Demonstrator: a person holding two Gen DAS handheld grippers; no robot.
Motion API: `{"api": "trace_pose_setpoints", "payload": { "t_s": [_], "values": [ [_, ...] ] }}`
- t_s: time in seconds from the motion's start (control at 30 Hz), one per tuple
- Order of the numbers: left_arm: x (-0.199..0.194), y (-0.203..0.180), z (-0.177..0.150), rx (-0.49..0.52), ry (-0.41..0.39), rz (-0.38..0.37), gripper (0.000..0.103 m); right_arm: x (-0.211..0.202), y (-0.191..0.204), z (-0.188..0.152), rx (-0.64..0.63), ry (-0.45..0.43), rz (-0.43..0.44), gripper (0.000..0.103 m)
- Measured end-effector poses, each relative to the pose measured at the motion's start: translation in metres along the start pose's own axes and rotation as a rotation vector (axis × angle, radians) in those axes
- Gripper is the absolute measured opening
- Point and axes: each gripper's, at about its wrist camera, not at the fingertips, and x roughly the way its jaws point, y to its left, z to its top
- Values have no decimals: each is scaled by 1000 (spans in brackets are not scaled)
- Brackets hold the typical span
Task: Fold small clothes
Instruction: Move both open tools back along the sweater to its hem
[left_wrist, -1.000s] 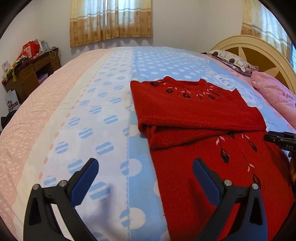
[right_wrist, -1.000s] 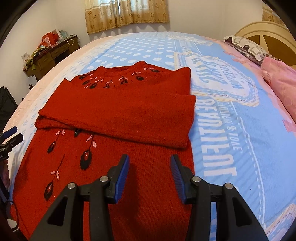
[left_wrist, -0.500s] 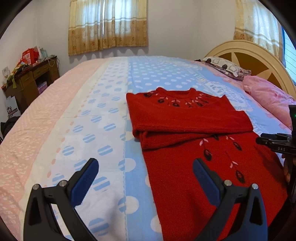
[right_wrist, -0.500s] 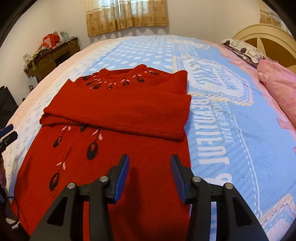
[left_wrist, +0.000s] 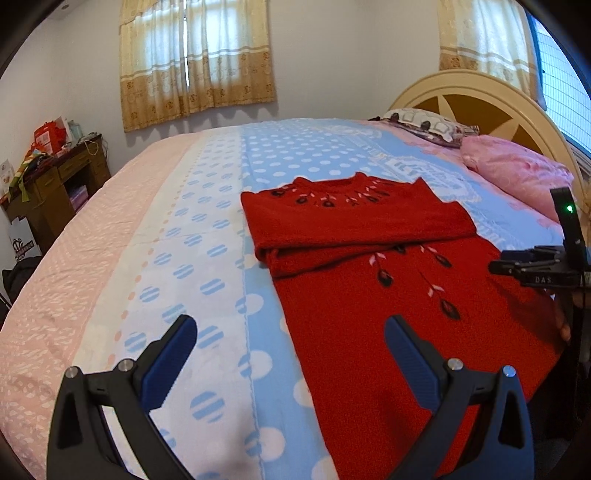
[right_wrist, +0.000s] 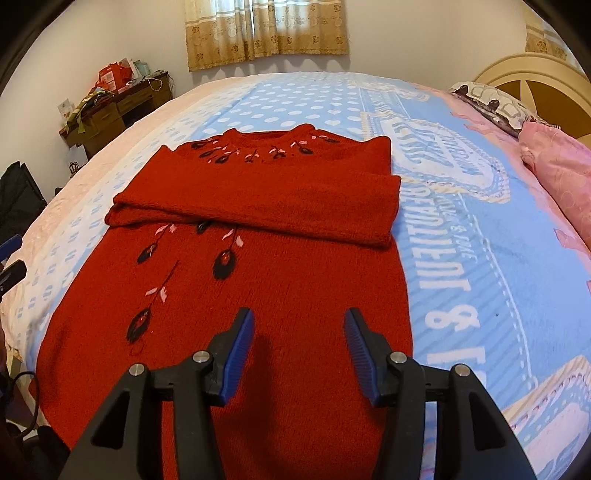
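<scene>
A red knit sweater (left_wrist: 369, 295) with black and pink leaf embroidery lies flat on the bed, collar at the far end, both sleeves folded across the chest. It also shows in the right wrist view (right_wrist: 266, 266). My left gripper (left_wrist: 291, 343) is wide open and empty, hovering over the sweater's near left edge. My right gripper (right_wrist: 299, 332) is open and empty, above the sweater's lower right part. The right gripper's body (left_wrist: 535, 266) shows at the right edge of the left wrist view.
The bed (left_wrist: 184, 240) has a pink, white and blue dotted cover. Pink pillows (left_wrist: 517, 173) and a cream headboard (left_wrist: 480, 92) are at the far right. A cluttered wooden desk (left_wrist: 48, 184) stands by the left wall. Curtained windows are behind.
Both grippers have pulled back and risen from the sweater, so more of the bed and room shows. The sweater has not moved. Both stay open.
</scene>
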Motion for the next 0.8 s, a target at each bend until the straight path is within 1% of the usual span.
{"api": "trace_pose_setpoints", "payload": {
  "t_s": [0.17, 0.47, 0.6, 0.67, 0.73, 0.8],
  "values": [
    [-3, -11, -13, 15, 23, -21, 103, -3, 3, -6, 4, 5, -2, 53],
    [-8, -30, -47, 28, 107, -64, 103, -21, 8, -29, -2, 10, -7, 53],
    [-20, -27, -53, 31, 104, -51, 103, -27, 13, -39, -14, 5, -15, 53],
    [-27, -22, -54, 29, 92, -38, 103, -30, 15, -43, -16, 4, -11, 53],
    [-34, -18, -53, 31, 72, -8, 103, -34, 16, -47, -21, 2, -11, 53],
    [-35, -15, -54, 22, 64, -5, 103, -37, 18, -50, -28, -6, -22, 53]
  ]
}}
